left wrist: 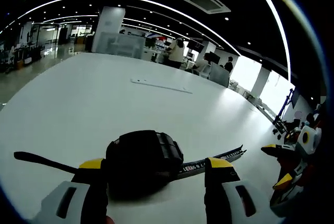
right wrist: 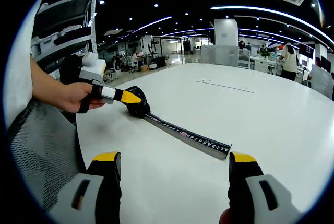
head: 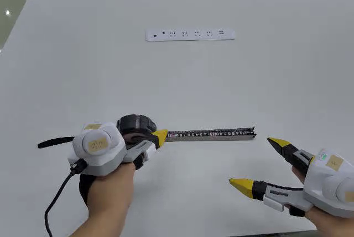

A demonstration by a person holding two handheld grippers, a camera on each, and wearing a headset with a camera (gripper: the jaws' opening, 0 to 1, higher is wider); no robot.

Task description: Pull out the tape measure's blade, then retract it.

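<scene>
The black tape measure [head: 136, 124] lies on the white table, its case [left wrist: 143, 153] sitting between the jaws of my left gripper [head: 141, 132], which is shut on it. Its blade [head: 213, 133] is drawn out flat to the right, hook end free on the table. My right gripper [head: 255, 161] stands open just right of and nearer than the blade's end, holding nothing. In the right gripper view the blade [right wrist: 188, 138] runs from the case [right wrist: 136, 101] to a point between my open right gripper [right wrist: 174, 157] jaws, a little ahead of them. A black wrist strap [head: 55, 142] trails left from the case.
A white power strip [head: 189, 34] lies far back on the table. The left gripper's black cable [head: 55, 204] hangs toward the near table edge. People, desks and shelves stand beyond the table [left wrist: 78, 93].
</scene>
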